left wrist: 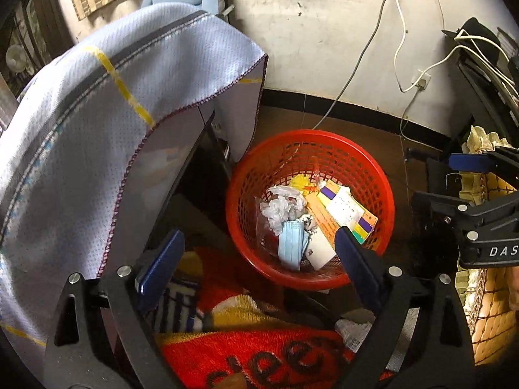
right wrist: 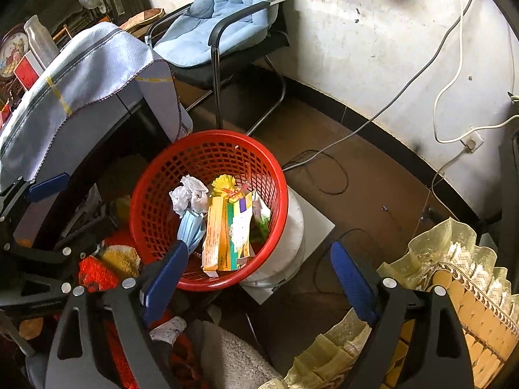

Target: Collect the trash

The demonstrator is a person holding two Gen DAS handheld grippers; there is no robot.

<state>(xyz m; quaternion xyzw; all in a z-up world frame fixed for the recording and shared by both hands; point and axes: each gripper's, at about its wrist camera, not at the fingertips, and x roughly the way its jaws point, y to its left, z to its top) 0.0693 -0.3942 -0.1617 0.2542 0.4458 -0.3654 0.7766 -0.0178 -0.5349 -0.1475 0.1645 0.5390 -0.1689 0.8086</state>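
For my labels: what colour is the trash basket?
Red basket, clearest in the right wrist view.

The red basket (right wrist: 152, 214) gapes open from above; a cloth-draped table (right wrist: 97, 74) crowds its left, bare floor (right wrist: 373, 175) lies free at right.

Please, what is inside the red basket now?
Inside the red basket: crumpled white paper, a blue face mask, an orange carton, a yellow wrapper and a white slip. Anything beneath them is hidden.
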